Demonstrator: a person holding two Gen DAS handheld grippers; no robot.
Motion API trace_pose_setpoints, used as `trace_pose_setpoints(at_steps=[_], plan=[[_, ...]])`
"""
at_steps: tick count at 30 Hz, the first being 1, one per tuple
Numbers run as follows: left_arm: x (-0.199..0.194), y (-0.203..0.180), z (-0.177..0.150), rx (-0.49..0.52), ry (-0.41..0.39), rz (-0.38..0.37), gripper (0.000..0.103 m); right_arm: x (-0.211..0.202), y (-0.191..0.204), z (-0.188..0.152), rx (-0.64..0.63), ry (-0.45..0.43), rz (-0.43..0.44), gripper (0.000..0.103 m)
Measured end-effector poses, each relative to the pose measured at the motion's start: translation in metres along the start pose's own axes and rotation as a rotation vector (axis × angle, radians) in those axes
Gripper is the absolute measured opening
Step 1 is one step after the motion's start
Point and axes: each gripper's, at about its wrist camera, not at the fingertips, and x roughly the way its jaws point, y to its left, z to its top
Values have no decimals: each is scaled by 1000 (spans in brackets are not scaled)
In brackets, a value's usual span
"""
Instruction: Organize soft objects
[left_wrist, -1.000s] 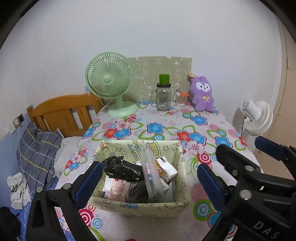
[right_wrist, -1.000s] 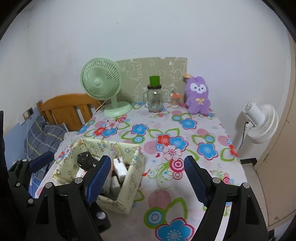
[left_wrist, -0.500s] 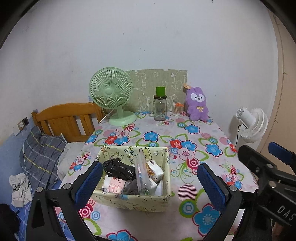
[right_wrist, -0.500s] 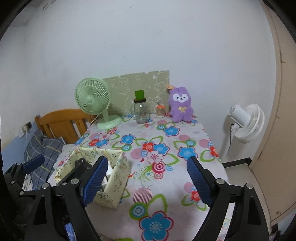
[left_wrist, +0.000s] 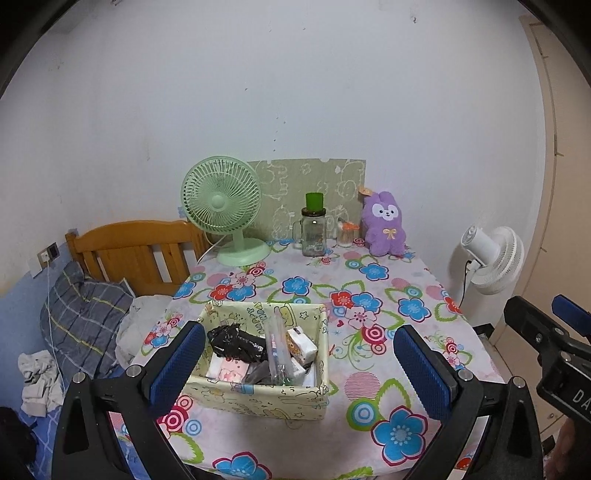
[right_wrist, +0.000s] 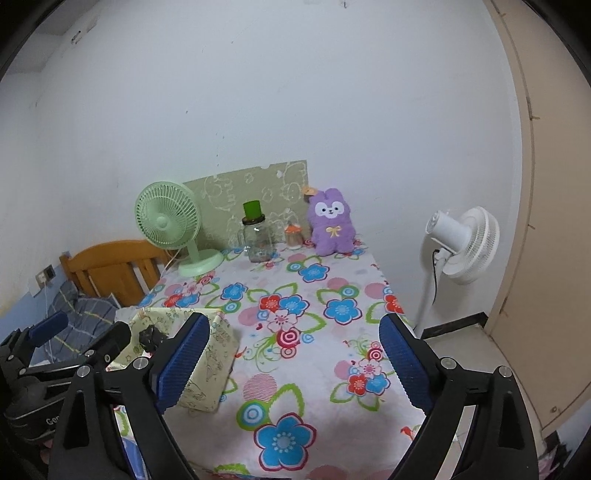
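A pale yellow fabric box (left_wrist: 258, 397) stands on the near part of the flowered table (left_wrist: 369, 291). It holds a black plastic bag (left_wrist: 236, 341), tissue packs (left_wrist: 301, 345) and a clear pouch. A purple plush bunny (left_wrist: 384, 223) sits at the far end by the wall; it also shows in the right wrist view (right_wrist: 332, 221). My left gripper (left_wrist: 299, 369) is open and empty, held back from the table in front of the box. My right gripper (right_wrist: 291, 365) is open and empty, to the right of the box (right_wrist: 210, 365).
A green desk fan (left_wrist: 225, 206), a glass jar with a green lid (left_wrist: 314, 229) and a small jar (left_wrist: 345, 236) stand at the far end. A white floor fan (right_wrist: 461, 243) is at the right. A wooden bed with a plaid pillow (left_wrist: 81, 314) is at the left.
Both grippers have pulled back and risen away from the table, so the box and table look smaller and farther. Both stay open and empty.
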Motion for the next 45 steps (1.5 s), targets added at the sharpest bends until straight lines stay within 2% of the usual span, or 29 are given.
trace_pose_setpoints(at_steps=[5,45], plan=[[-4,-3,-2,17,-5,-13,103,-4,0,0,4,-13,-4,98],[-1,9,0,-35,5,16,103,6,15,4,-34,-4,29,100]])
